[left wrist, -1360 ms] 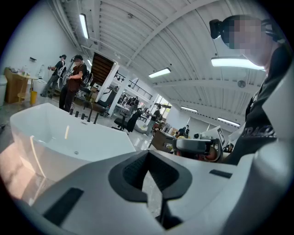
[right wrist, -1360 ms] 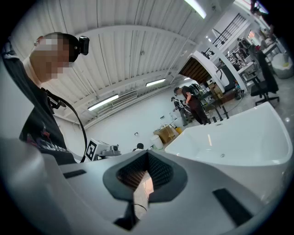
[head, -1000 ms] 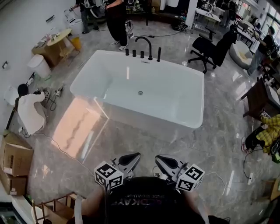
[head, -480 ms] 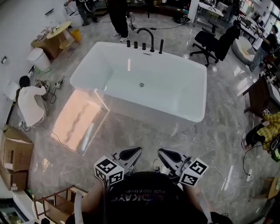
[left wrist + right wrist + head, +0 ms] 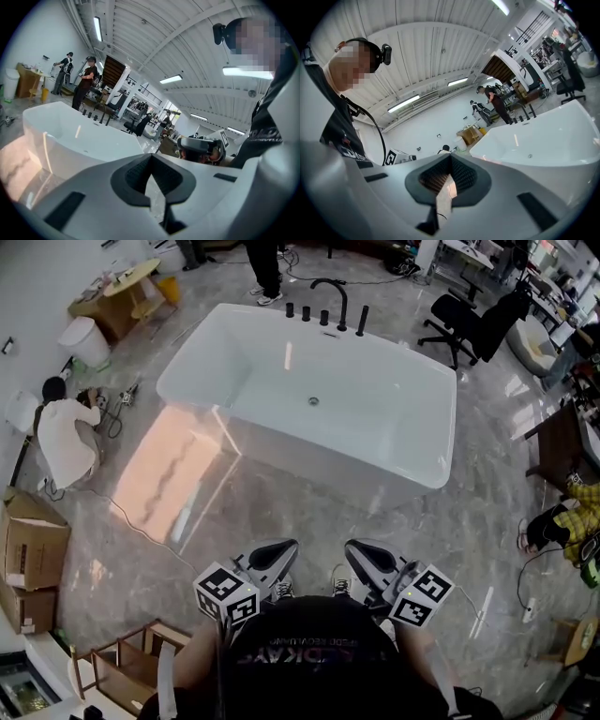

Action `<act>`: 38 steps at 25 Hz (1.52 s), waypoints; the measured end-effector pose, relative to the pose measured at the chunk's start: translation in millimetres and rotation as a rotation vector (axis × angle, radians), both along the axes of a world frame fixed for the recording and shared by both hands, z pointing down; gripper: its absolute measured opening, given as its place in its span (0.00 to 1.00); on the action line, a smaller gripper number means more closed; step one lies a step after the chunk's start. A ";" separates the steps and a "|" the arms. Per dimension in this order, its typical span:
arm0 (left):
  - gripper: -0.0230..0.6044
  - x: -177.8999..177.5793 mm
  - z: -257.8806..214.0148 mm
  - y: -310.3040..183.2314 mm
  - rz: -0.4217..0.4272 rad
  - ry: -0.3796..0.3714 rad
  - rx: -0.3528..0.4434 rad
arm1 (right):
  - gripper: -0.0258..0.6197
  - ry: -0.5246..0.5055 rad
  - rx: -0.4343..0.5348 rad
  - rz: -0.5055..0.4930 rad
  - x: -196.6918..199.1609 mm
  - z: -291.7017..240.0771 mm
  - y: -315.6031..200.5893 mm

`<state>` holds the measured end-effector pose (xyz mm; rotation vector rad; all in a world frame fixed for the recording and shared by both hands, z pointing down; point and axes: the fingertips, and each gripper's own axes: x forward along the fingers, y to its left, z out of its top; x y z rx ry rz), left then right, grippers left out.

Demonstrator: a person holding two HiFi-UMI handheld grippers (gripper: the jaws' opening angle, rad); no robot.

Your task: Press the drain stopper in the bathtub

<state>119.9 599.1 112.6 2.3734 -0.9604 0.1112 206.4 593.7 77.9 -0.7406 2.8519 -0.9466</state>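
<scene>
I hold the grey-and-black left gripper close to my chest, its jaws pressed together on nothing. Ahead, well apart from both grippers, the white rectangular bathtub stands on the glossy grey marble floor. The small round metal drain stopper sits in the middle of the tub's bottom. The matching right gripper is likewise closed and empty.

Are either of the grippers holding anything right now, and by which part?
Nothing is held. The left gripper and the right gripper both have their jaws together with nothing between them, short of the bathtub.
</scene>
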 end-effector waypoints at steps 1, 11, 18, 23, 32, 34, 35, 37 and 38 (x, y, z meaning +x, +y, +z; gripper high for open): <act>0.05 -6.9 2.7 1.2 0.003 -0.003 -0.002 | 0.06 0.000 0.000 0.005 -5.1 -0.4 -0.2; 0.05 -61.1 14.2 6.2 0.051 -0.010 -0.043 | 0.06 -0.013 -0.003 0.094 -47.0 0.8 -6.1; 0.05 -81.5 10.1 -8.4 -0.009 0.019 -0.046 | 0.06 0.003 -0.030 0.064 -60.6 8.4 -23.2; 0.05 -100.0 16.5 -27.2 -0.068 0.021 -0.093 | 0.06 -0.002 -0.030 0.007 -81.6 6.6 -56.3; 0.05 -102.7 16.5 -129.2 -0.175 -0.013 -0.088 | 0.06 -0.040 -0.056 -0.059 -81.4 18.9 -165.7; 0.05 -97.7 16.4 -157.1 -0.172 -0.025 -0.092 | 0.06 -0.050 -0.058 -0.072 -77.3 16.7 -195.3; 0.05 -95.1 17.4 -169.5 -0.163 -0.034 -0.090 | 0.06 -0.053 -0.059 -0.078 -74.9 16.0 -208.4; 0.05 -89.9 16.5 -194.6 -0.148 -0.046 -0.087 | 0.06 -0.060 -0.066 -0.083 -69.0 16.6 -232.7; 0.05 -87.1 14.5 -208.8 -0.149 -0.050 -0.088 | 0.06 -0.062 -0.070 -0.082 -65.0 17.6 -245.0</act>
